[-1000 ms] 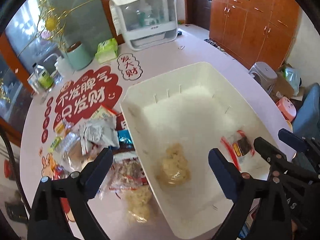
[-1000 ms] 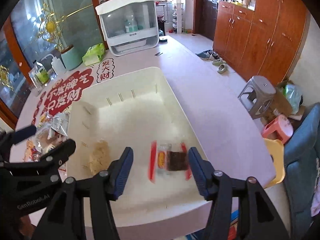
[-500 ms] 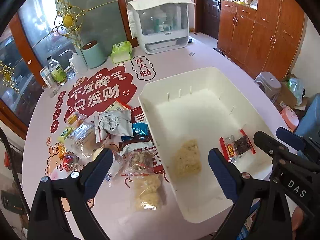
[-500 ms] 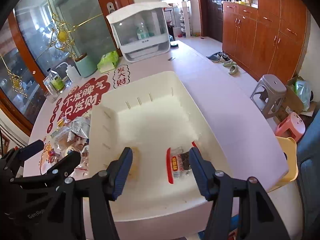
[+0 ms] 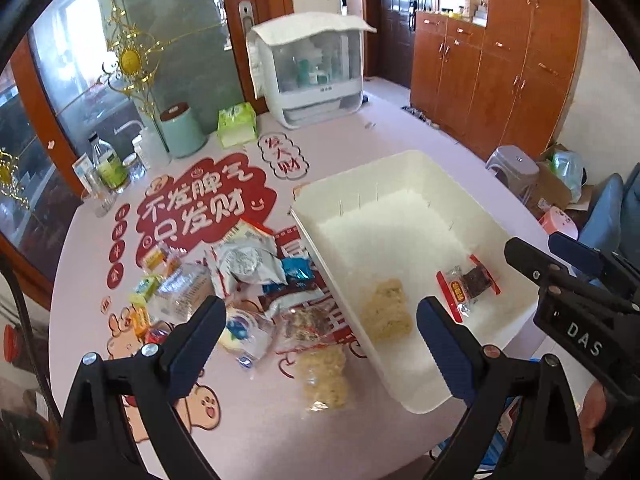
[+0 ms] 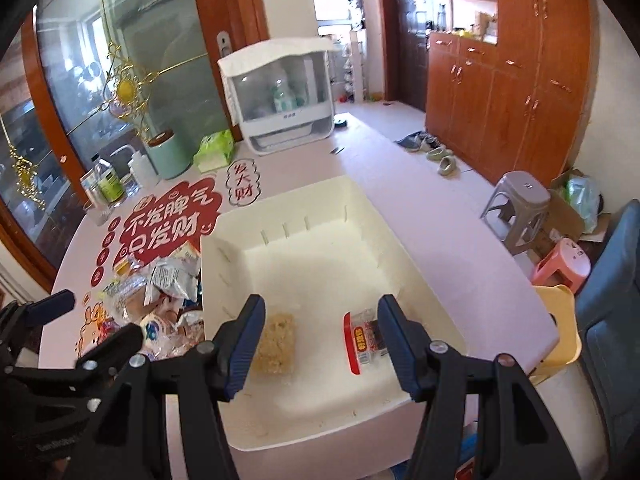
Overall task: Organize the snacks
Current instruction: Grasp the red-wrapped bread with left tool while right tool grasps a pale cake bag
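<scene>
1. Snacks lie in a loose heap on the pink table, at centre-left of the left wrist view, just left of the white bin.
2. Both claws hang above the table with nothing between their fingers. The left gripper is spread wide; the right gripper is also wide and sits over the near end of the bin.
3. Between and just beyond the left gripper's fingertips, low in the frame, lies a clear bag of pale crumbly snack on the table, right beside the bin's near-left wall. Its long axis runs roughly away from the camera, along the fingers.
4. Inside the bin are two items, well apart: a pale noodle-like block at lower left and a red-edged packet at lower right.
5. Farther out in the heap are a silver-white crinkled bag, a blue packet and small yellow packets.
6. Most of the sorting looks unfinished. The heap lies left of the bin, so the left gripper is the nearer one; the clear bag seems the easiest next pick, though the fingers would likely close better across its short width.
</scene>
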